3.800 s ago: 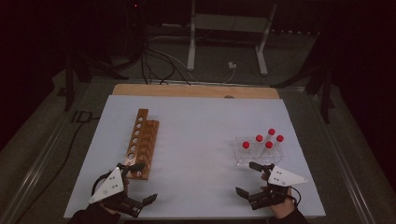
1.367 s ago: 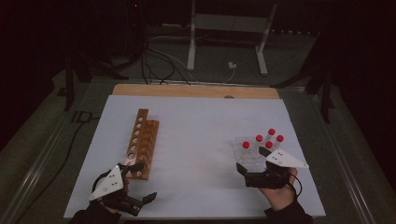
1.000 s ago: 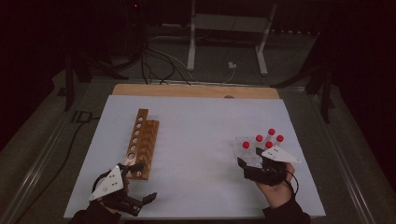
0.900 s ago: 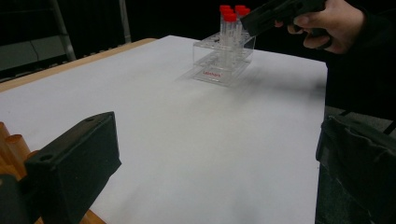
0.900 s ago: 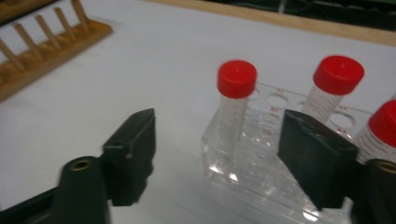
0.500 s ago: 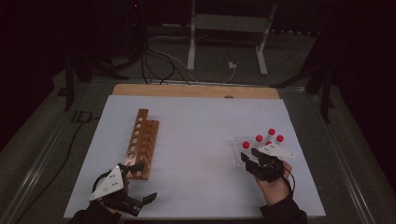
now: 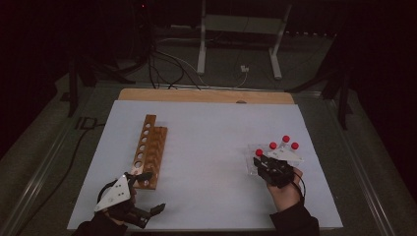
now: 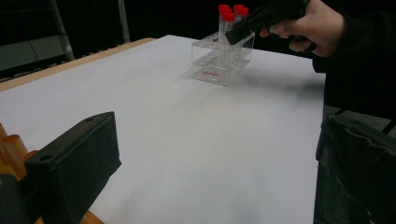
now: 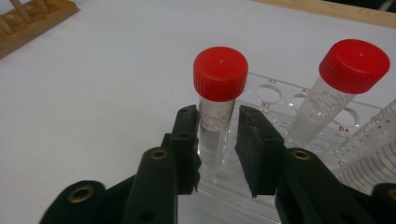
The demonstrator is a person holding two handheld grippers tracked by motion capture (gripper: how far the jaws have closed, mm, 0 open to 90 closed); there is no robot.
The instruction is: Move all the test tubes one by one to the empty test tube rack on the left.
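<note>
Red-capped tube [image 9: 216, 112] sits upright between the right gripper [image 9: 218, 140] jaws, w/ the jaws just closing in on it; in the right gripper view the left pad looks pressed on the glass just under the cap, right pad touching or a hair off, so I'd call it grasped. Tube's long axis is vertical, bottom end down in the near corner hole of the clear rack [image 9: 275, 100], so next move prob needs a straight lift up. Other capped tubes [image 9: 343, 88] stand just beside, to the right. Left gripper [image 7: 147, 194] is unclenched, holding nothing, well apart by the wooden rack [image 7: 150, 147] on the white table [image 7: 211, 137]; right hand is far nearer
</note>
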